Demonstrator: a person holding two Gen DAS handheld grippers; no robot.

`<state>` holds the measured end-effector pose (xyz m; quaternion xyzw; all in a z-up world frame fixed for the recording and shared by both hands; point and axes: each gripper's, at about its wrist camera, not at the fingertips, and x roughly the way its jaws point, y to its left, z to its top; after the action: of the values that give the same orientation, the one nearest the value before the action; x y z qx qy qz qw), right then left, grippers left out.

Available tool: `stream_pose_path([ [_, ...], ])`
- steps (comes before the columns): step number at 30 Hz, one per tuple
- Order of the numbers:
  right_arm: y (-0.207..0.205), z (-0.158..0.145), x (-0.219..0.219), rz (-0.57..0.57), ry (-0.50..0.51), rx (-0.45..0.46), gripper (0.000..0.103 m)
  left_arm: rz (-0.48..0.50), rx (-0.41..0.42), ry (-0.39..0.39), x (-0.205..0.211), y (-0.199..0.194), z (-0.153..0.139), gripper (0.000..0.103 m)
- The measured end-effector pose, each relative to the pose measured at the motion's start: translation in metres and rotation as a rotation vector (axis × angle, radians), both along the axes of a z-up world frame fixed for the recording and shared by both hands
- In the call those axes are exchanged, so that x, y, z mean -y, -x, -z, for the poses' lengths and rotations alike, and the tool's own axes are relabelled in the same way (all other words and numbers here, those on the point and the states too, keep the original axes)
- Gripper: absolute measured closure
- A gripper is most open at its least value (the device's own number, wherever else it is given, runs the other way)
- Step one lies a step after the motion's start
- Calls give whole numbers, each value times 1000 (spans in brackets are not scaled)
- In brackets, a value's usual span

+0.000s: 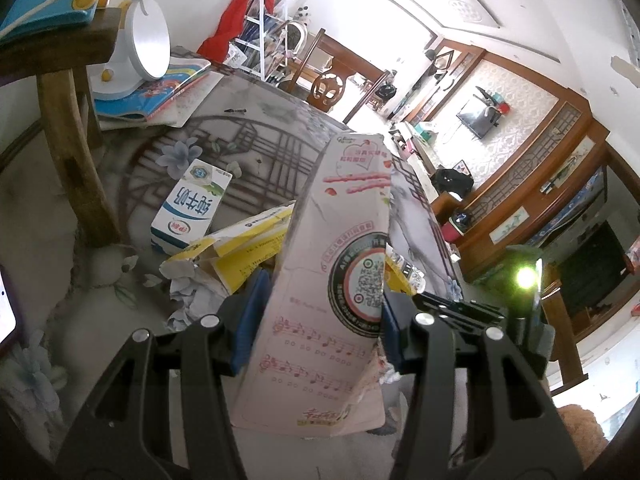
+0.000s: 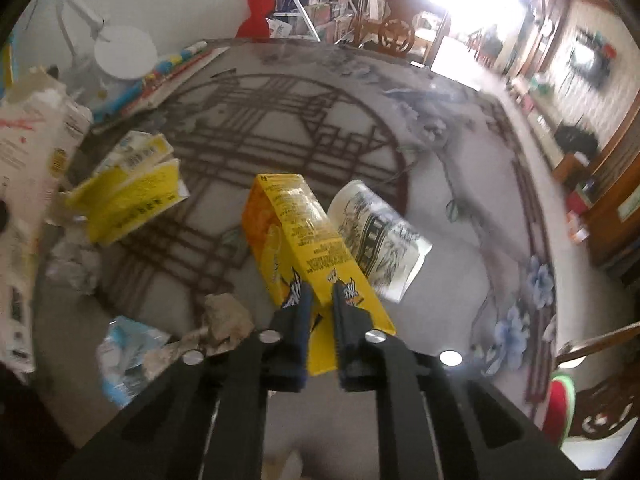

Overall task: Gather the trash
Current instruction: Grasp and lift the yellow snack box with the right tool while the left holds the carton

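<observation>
My left gripper [image 1: 320, 300] is shut on a tall pink carton [image 1: 332, 280] printed with music notes and a QR code, held above the table. It also shows at the left edge of the right wrist view [image 2: 28, 152]. My right gripper [image 2: 320, 292] is shut on a yellow-orange carton [image 2: 304, 236], lifted over the table. A crumpled printed plastic wrapper [image 2: 380, 236] lies just right of it. A torn yellow box [image 1: 240, 252] [image 2: 128, 200], a blue-and-white milk carton [image 1: 192, 208], crumpled paper [image 1: 192, 300] [image 2: 224, 320] and a blue wrapper [image 2: 124, 352] lie on the table.
The table has a grey patterned cloth [image 2: 280, 120]. A white desk lamp [image 1: 148, 40] and colourful books [image 1: 160, 88] stand at its far left, by a wooden shelf leg [image 1: 72, 152]. Chairs [image 2: 396, 28] and a rack [image 1: 260, 36] stand behind. A phone [image 1: 6, 312] sits at the left edge.
</observation>
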<state>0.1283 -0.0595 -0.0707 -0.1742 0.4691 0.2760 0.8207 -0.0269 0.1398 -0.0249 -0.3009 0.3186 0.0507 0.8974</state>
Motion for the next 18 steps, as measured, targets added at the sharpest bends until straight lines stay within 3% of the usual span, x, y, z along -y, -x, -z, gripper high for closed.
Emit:
stream_pose_path([
  [1,-1,0,2,4,-9,-11,93,1,0,-1,0,0,1,54],
  [3,-4,0,8,24,-45,-24,79,7,-1,-3,2,-1,1,54],
  [4,-5,1,12,40,-67,-31,62,8,-1,-4,2,-1,2,54],
  [5,-9,3,16,65,-96,-39,53,7,-2,-3,2,-1,2,54],
  [10,-17,11,24,85,-170,-114,38,3,-8,9,0,-2,6,54],
  [18,-10,24,8,22,-182,-131,29,5,-12,8,1,-2,6,54],
])
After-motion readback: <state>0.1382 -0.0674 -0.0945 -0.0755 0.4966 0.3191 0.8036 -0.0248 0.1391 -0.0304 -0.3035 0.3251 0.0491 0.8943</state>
